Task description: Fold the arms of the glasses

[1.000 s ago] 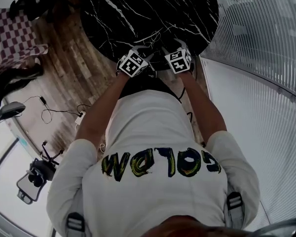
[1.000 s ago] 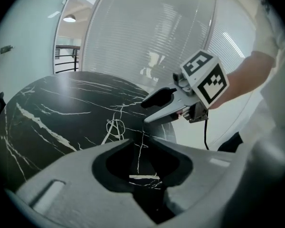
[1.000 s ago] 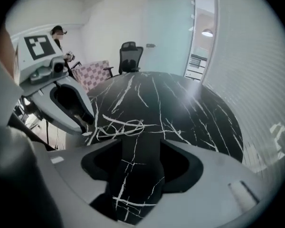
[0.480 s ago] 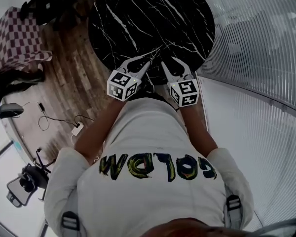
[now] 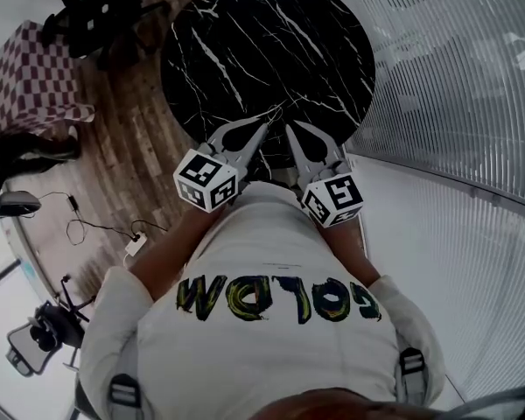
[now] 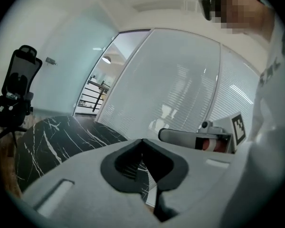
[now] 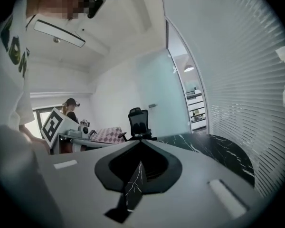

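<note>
I cannot make out any glasses in these views. Both grippers are held up in front of the person's chest, pointing out over the round black marble table [image 5: 245,33]. In the head view my left gripper [image 5: 264,122] has its tips together. My right gripper [image 5: 290,129] is beside it; its jaws have just been closing, with nothing between them. The left gripper view shows the left gripper [image 6: 142,140] with its jaws meeting at the tip and empty. The right gripper [image 7: 141,140] shows the same in its own view. The table [image 6: 52,137] lies below both.
A black office chair [image 5: 96,7] and a checkered seat [image 5: 26,77] stand left of the table on the wooden floor, with cables [image 5: 105,226] nearby. A curved glass wall with blinds [image 5: 455,103] runs along the right. Another person [image 7: 71,109] is far off.
Both grippers have risen from the table's near edge up toward the person's chest and now point more level. The right jaws, open half a second ago, have closed.
</note>
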### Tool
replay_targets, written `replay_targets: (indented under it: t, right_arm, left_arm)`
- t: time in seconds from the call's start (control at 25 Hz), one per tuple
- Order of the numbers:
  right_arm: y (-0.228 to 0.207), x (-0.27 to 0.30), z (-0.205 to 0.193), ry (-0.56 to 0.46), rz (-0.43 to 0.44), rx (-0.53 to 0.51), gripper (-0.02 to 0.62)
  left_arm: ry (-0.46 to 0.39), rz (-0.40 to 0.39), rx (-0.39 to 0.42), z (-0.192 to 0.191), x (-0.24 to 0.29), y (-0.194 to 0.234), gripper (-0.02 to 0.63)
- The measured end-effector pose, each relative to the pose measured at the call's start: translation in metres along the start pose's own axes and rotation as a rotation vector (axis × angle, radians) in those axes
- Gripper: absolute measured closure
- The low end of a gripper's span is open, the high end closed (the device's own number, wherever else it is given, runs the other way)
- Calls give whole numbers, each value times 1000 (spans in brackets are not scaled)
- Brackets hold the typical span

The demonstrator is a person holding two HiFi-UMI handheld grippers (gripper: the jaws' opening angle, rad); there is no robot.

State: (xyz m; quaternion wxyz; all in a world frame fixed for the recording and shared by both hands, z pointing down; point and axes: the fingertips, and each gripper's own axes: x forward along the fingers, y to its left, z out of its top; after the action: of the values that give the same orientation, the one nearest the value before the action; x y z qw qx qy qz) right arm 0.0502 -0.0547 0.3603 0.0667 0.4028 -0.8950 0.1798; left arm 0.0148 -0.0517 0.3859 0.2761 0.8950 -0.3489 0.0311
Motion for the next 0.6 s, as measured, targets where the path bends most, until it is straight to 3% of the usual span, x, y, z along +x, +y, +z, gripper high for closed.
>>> replay_targets:
  t: [0.2,0.6]
  right_arm:
    - [6,3,4,2,2,-25,592]
    - [-1,-2,-1,10,-34,-16,592]
  left_arm:
    - [-23,-8,35,11,0,-6,604]
    - [-6,-25,26,5,7,-5,604]
